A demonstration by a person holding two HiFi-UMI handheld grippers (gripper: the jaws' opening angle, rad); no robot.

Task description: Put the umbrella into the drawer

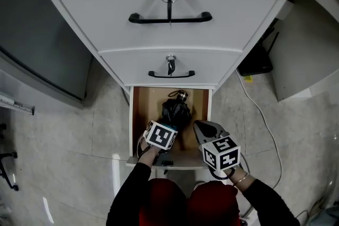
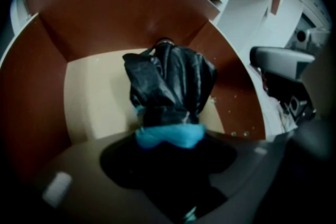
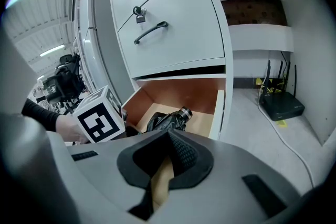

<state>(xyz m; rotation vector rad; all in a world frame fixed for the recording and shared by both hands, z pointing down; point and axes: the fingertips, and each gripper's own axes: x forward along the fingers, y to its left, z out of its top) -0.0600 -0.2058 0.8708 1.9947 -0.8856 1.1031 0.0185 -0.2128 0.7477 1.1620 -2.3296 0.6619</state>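
Found the umbrella (image 1: pixel 176 111), black and folded, lying on the pale bottom of the open lowest drawer (image 1: pixel 139 114), with its ringed cap turned toward the drawer's back wall. Saw it set roughly midway between the two brown side walls, touching neither.

Traced the left tongs (image 2: pixel 168 136) pointing steeply down into the drawer, spread wide about the umbrella's near end, with the blue pads (image 2: pixel 149 136) pressed against the crumpled fabric. Spotted its marker cube (image 1: pixel 160 135) just above the drawer's front edge.

Made out the right tongs (image 3: pixel 173 157) hanging over the drawer's front right corner, just beside the left pair and clear of the umbrella. Read them as drawn together, black ribbed faces nearly meeting, with nothing gripped.

Noted the white cabinet (image 1: pixel 79 2) above, with both upper drawers closed, each carrying a black handle (image 1: pixel 170 19) and a key in its lock. Picked out a black router (image 3: pixel 282 105) on the floor (image 1: pixel 249 129) to the cabinet's right, plus a pale cable (image 1: pixel 259 111) trailing across the tiles.
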